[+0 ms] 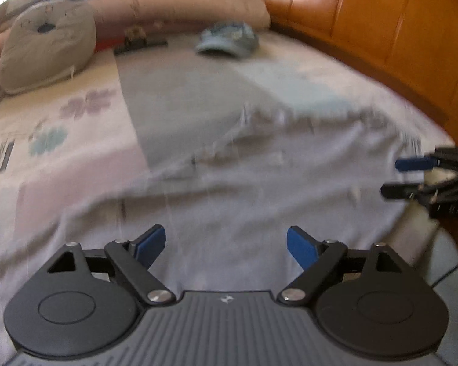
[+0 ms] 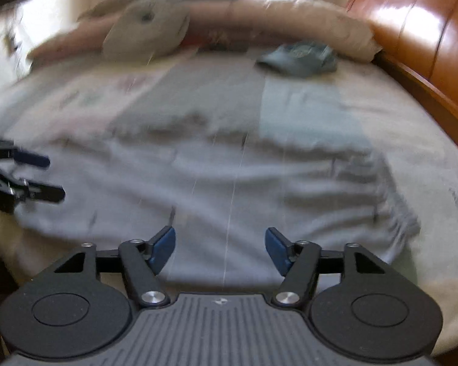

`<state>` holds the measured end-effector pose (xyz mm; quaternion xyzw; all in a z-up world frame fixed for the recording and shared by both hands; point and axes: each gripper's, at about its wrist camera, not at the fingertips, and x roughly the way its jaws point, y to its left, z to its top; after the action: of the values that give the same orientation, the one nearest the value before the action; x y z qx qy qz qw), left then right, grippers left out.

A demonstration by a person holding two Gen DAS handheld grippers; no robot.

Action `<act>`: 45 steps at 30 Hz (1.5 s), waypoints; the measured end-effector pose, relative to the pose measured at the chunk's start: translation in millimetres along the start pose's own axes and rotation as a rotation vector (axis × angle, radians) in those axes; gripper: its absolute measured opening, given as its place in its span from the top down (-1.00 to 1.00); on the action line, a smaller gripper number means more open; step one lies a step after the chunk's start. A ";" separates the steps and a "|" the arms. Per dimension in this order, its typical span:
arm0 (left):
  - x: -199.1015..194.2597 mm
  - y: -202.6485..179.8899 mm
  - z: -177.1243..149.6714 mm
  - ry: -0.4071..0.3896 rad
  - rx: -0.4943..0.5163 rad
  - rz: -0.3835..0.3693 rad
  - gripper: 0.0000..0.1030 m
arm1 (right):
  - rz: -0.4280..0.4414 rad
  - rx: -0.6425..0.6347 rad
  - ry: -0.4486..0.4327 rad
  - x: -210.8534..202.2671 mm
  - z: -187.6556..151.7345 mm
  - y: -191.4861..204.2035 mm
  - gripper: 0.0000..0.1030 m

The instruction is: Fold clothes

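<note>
Lying spread across the bed (image 1: 85,164), a pale lilac garment (image 1: 259,189) stretches out ahead of both sets of fingers, rumpled along its far edge and showing no clear fold in these blurred views; that fits either cloth laid out for folding or one part-way through, and the pictures do not settle which. Beyond it sits a small blue-grey bundle of cloth (image 1: 227,40), which may be a folded piece. Left gripper (image 1: 226,248) hovers over the near part of the garment, its fingers wide apart and holding nothing. Right gripper (image 2: 219,250) hovers likewise, fingers wide apart and empty, with the garment's crumpled side edge off to their right.
</note>
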<state>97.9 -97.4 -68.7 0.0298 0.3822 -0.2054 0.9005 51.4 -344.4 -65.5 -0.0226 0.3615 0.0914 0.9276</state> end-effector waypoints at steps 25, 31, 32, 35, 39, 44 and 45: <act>-30.3 41.4 11.4 -0.070 -0.143 0.029 -0.70 | 0.055 0.133 -0.020 33.9 13.1 -4.0 -1.00; -49.3 84.8 -22.3 -0.025 -0.258 0.145 -0.70 | 0.243 0.064 -0.011 58.9 54.4 46.8 -1.00; -48.9 91.2 -26.0 -0.018 -0.270 0.158 -0.70 | 0.256 0.034 0.009 68.2 59.3 59.6 -1.00; -47.3 108.2 -35.4 -0.004 -0.297 0.193 -0.70 | 0.254 -0.039 0.080 96.9 70.0 96.9 -1.00; -43.2 131.1 -49.7 -0.005 -0.343 0.207 -0.70 | 0.201 -0.100 0.096 123.3 79.1 132.6 -1.00; -34.6 151.5 -45.6 -0.040 -0.344 0.223 -0.70 | 0.090 -0.082 0.087 156.7 97.0 143.2 -1.00; -34.7 153.0 -43.7 -0.039 -0.346 0.223 -0.70 | 0.084 -0.088 0.087 155.8 98.0 143.9 -1.00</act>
<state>106.8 63.6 -91.1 -0.0874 0.3885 -0.0364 0.9166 202.4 -168.6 -94.8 -0.0522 0.3976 0.1450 0.9045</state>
